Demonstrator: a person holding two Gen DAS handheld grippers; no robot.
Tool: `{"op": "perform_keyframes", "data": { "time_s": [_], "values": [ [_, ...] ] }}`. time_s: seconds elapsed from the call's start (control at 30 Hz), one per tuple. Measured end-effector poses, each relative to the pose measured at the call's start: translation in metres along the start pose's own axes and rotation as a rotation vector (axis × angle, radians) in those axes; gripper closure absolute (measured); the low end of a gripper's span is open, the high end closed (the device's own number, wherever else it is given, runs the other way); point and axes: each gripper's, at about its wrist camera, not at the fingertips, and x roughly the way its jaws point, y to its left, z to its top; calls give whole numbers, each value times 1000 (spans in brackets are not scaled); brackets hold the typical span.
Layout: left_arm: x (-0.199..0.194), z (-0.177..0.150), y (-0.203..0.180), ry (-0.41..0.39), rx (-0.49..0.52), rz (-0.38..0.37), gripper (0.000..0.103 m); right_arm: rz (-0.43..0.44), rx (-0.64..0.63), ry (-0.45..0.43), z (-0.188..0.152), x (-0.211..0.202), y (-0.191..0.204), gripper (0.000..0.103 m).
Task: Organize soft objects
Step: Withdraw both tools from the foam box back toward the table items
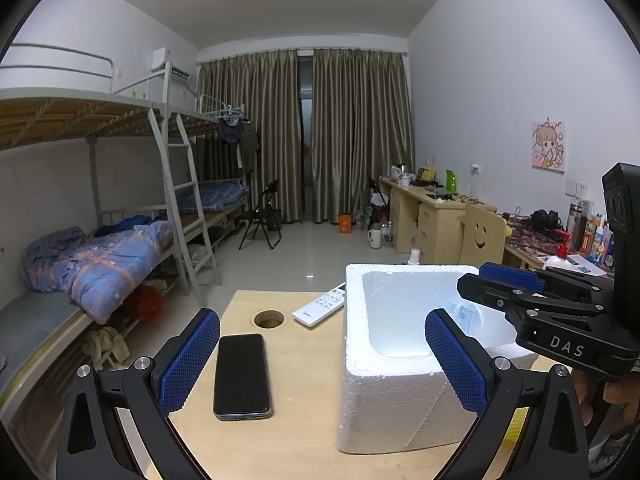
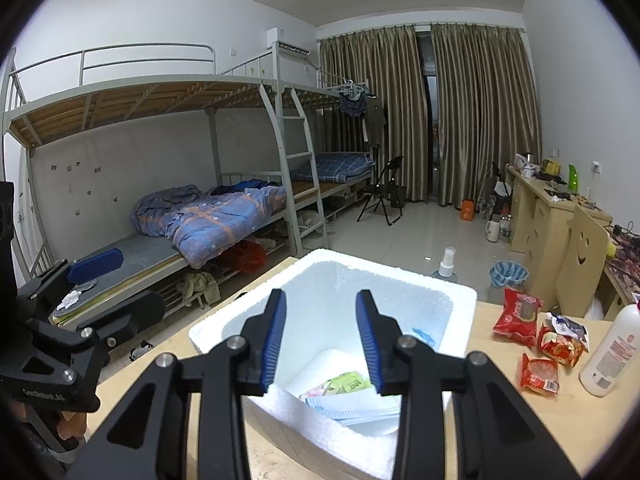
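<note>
A white foam box stands on the wooden table. My right gripper hangs open over the foam box with nothing between its blue pads. On the box floor below it lie a light blue face mask and a green soft packet. From the left wrist, the right gripper reaches in over the box's right rim. My left gripper is spread wide and empty, left of the box. It shows in the right wrist view at the far left, left gripper.
A black phone and a white remote lie left of the box, by a round hole in the table. Right of the box are three red snack packets and a white lotion bottle. Bunk beds stand beyond.
</note>
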Motion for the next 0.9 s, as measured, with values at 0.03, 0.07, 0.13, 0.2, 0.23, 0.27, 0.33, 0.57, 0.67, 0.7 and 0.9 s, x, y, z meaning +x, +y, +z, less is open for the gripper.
{"op": "perform_keyframes", "data": {
  "time_s": [0.03, 0.07, 0.13, 0.2, 0.23, 0.27, 0.33, 0.57, 0.67, 0.7, 0.9],
  "values": [
    [-1, -1, 0, -1, 1, 0, 1, 1, 1, -1, 1, -1, 0, 61],
    [-1, -1, -1, -2, 1, 1, 1, 3, 3, -6, 1, -4, 0, 60],
    [-3, -1, -2, -2, 3, 1, 1, 0, -1, -12, 1, -7, 2, 59],
    [-4, -1, -4, -2, 5, 2, 1, -3, -2, -18, 2, -10, 3, 58],
    [-5, -1, -4, -2, 5, 3, 1, -5, -2, -22, 3, -12, 4, 56],
    [-7, -1, -5, -3, 4, 4, 1, -11, -4, -29, 3, -16, 4, 55],
    [-8, -1, -6, -3, 3, 4, 1, -22, -10, -35, 3, -19, 5, 55],
    [-17, -1, -15, 4, 3, 9, 1, -41, 1, -85, 4, -48, 1, 36],
    [-20, 0, -19, 1, 8, 10, 1, -56, 2, -103, 5, -61, 0, 34],
    [-24, 0, -21, -1, 10, 10, 1, -60, 2, -114, 4, -67, 0, 32],
    [-49, -1, -39, -28, 21, 6, 1, -73, 4, -160, 2, -94, 0, 21]
  ]
}}
